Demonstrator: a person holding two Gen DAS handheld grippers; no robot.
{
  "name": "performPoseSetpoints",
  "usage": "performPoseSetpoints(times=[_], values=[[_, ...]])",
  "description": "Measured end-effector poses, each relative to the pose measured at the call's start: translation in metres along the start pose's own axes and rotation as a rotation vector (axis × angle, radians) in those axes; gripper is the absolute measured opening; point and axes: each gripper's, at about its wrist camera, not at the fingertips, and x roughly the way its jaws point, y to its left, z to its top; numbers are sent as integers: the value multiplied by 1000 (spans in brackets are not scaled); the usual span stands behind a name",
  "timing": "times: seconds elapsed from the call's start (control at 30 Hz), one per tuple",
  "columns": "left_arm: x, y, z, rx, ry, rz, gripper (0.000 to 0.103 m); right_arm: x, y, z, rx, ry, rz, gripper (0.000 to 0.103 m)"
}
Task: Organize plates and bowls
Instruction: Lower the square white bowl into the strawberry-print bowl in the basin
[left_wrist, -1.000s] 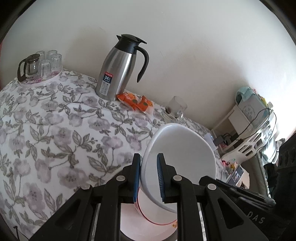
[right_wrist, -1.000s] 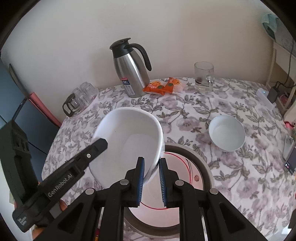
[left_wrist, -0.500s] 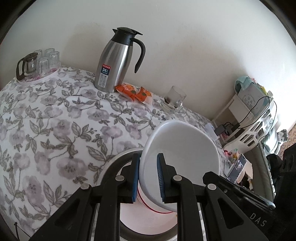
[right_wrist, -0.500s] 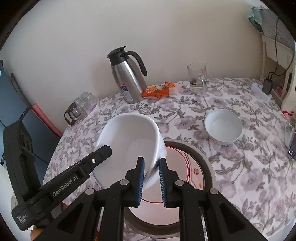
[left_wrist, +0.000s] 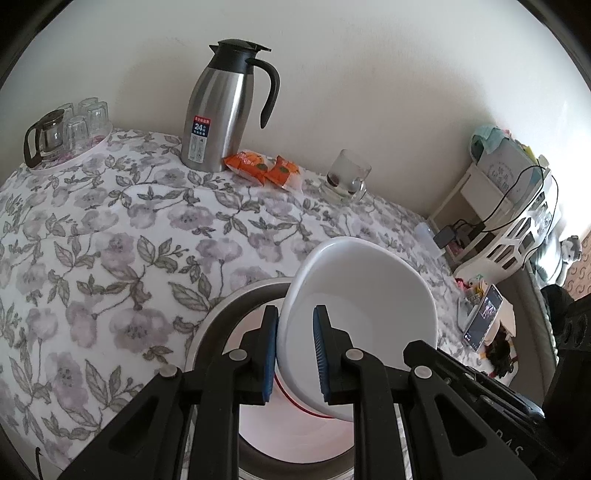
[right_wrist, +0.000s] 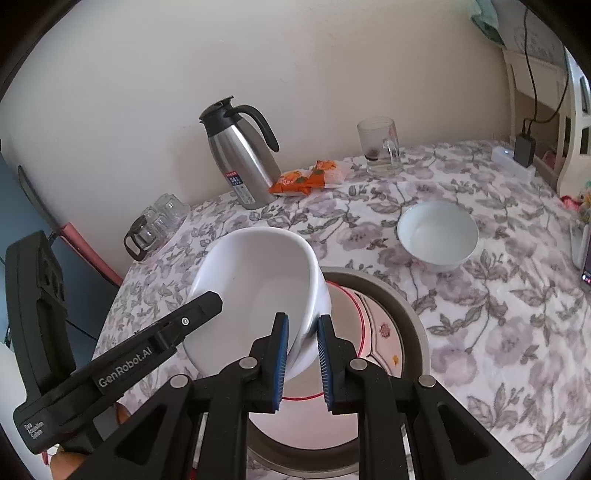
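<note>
A large white bowl (left_wrist: 362, 306) (right_wrist: 255, 280) hangs tilted over a stack of plates, held by both grippers at opposite sides. My left gripper (left_wrist: 295, 314) is shut on its near rim. My right gripper (right_wrist: 303, 321) is shut on the rim at the other side. The left gripper's finger (right_wrist: 177, 332) shows at the bowl's left edge in the right wrist view. Below lies a grey-rimmed plate (right_wrist: 410, 314) (left_wrist: 221, 317) with a red-lined white plate (right_wrist: 376, 325) in it. A smaller white bowl (right_wrist: 437, 236) stands on the floral tablecloth to the right.
Along the wall stand a steel thermos jug (left_wrist: 221, 107), orange snack packets (left_wrist: 262, 168) and a glass mug (left_wrist: 345, 177). A tray with glasses and a glass teapot (left_wrist: 62, 133) sits at the far left. A phone (left_wrist: 484, 321) and white shelf (left_wrist: 517, 221) are beyond the table's right edge.
Both grippers have sunk with the white bowl toward the stacked plates. In the left wrist view the grey plate's rim has come into sight under the bowl.
</note>
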Motion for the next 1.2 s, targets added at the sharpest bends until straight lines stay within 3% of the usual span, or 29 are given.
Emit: performPoseSetpoints(times=[0.87, 1.2], values=[[31, 0, -10, -11, 143, 4, 18, 17, -19, -7, 56, 40, -20, 18], [29, -1, -10, -6, 133, -6, 18, 23, -26, -9, 72, 54, -26, 19]])
